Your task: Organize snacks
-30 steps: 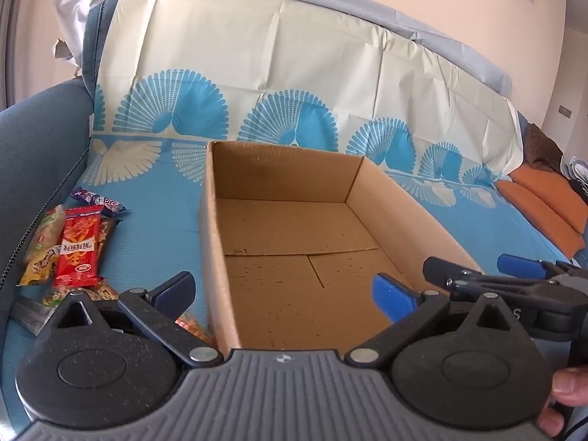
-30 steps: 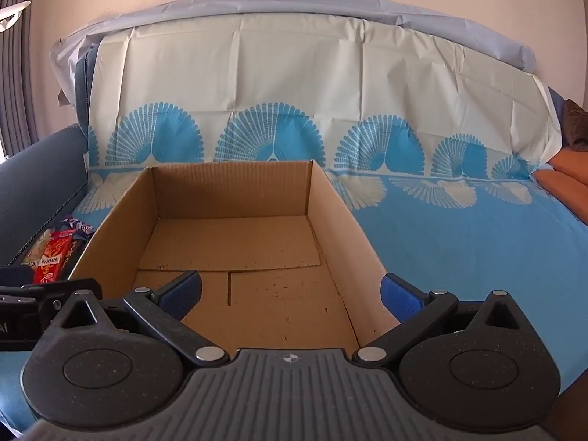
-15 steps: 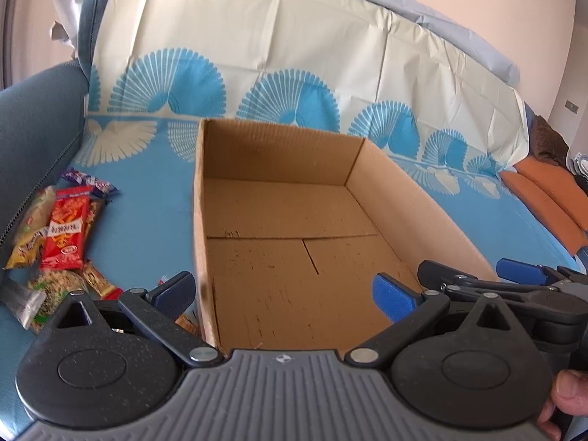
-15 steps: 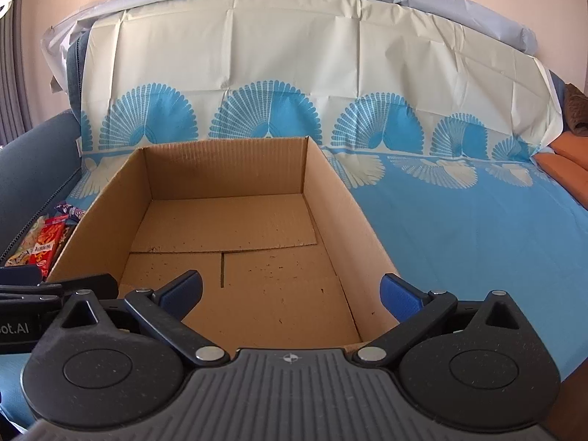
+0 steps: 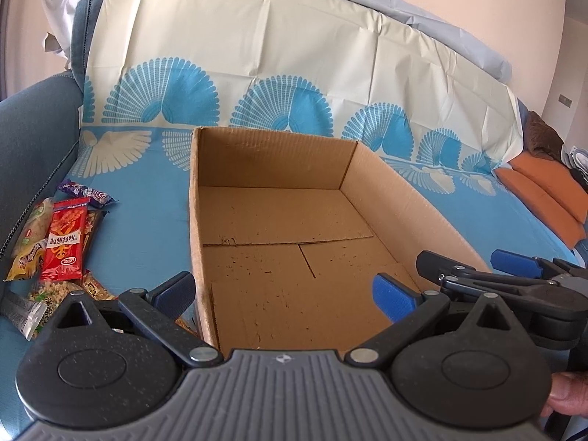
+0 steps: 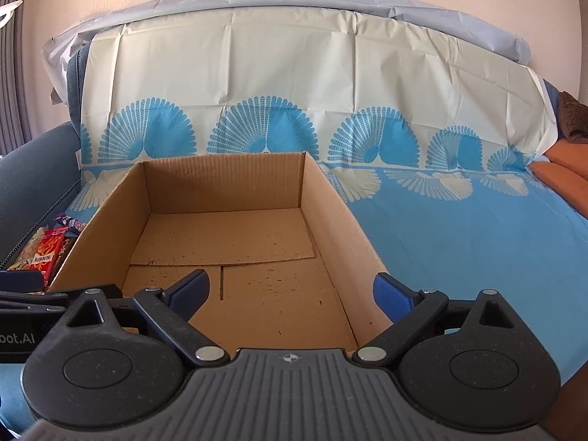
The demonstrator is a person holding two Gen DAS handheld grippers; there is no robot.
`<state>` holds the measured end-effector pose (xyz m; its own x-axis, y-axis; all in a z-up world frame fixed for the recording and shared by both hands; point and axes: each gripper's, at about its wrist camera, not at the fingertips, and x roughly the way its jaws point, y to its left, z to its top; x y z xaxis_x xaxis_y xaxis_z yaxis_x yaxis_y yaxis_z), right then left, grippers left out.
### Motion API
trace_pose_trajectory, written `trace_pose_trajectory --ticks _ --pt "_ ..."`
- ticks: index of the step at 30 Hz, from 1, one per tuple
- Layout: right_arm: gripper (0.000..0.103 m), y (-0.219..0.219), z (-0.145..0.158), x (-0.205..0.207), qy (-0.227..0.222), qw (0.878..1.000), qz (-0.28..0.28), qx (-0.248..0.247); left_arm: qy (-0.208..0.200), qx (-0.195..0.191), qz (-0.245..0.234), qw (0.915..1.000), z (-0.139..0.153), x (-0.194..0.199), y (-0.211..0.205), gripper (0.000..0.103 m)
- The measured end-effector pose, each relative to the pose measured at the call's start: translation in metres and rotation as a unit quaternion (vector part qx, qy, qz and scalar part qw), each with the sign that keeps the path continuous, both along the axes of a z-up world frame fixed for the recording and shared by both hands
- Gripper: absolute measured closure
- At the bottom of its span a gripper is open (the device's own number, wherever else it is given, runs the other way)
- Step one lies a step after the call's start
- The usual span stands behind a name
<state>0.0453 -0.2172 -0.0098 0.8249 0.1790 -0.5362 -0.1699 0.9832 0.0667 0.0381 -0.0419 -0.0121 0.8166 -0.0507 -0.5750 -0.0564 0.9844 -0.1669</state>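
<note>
Left wrist view: cardboard box sits empty to receive snack packets piled left of it; both grippers' jaws spread, holding nothing.

Over the last second, both wrist views shift relative to the cardboard box. In the left wrist view, the snack packets beside the box's left wall sit higher in frame, and more of the pile is exposed above the left gripper. In the right wrist view, the box interior fills more of the frame ahead of the right gripper.
</note>
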Motion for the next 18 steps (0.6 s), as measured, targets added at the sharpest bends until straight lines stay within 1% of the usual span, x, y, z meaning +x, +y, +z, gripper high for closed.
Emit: trace_pose_trajectory --ticks 3,8,12,18 --pt "0.008 0.0004 0.0003 -0.0003 0.003 1.000 0.002 0.003 -0.003 -0.002 -0.001 1.0000 0.0007 -0.0015 0.0014 0.001" --pt "0.008 0.0014 0.0004 -0.0014 -0.002 1.000 0.001 -0.008 -0.010 -0.002 -0.008 0.9999 0.0034 -0.0038 0.0013 0.001" --pt "0.010 0.0023 0.0013 -0.0022 -0.005 1.000 0.000 -0.006 -0.017 -0.002 -0.012 0.9998 0.0056 -0.0059 0.0019 0.002" --pt "0.011 0.0075 0.0010 -0.0030 -0.002 1.000 -0.001 -0.005 -0.022 -0.004 -0.019 0.9996 0.0088 -0.0091 0.0061 0.015"
